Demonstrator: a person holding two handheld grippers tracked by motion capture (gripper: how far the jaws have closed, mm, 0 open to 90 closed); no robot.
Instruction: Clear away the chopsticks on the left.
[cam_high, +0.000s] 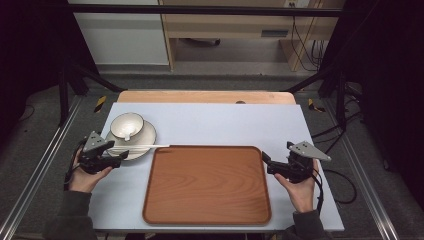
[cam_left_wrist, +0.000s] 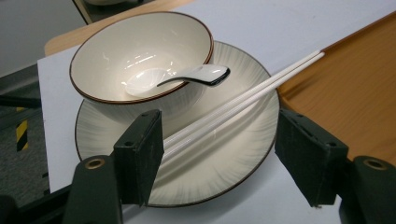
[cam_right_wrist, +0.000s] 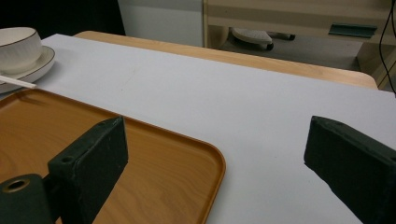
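Observation:
A white bowl (cam_high: 127, 125) with a brown rim stands on a ribbed white plate (cam_high: 146, 136) at the table's left. A white spoon (cam_left_wrist: 194, 75) with a dark tip rests in the bowl (cam_left_wrist: 140, 56). White chopsticks (cam_high: 140, 146) lie across the plate (cam_left_wrist: 224, 154), tips reaching over the wooden tray (cam_high: 207, 184). My left gripper (cam_high: 116, 159) is open at the plate's near edge, its jaws either side of the chopsticks (cam_left_wrist: 243, 99). My right gripper (cam_high: 265, 162) is open at the tray's right rim (cam_right_wrist: 212, 156), nothing between its jaws.
The tray sits on a pale grey mat (cam_high: 220, 122) over a wooden table (cam_high: 205, 96). Black frame rails and cables run along both sides, and a cabinet (cam_high: 225, 25) stands beyond the far edge.

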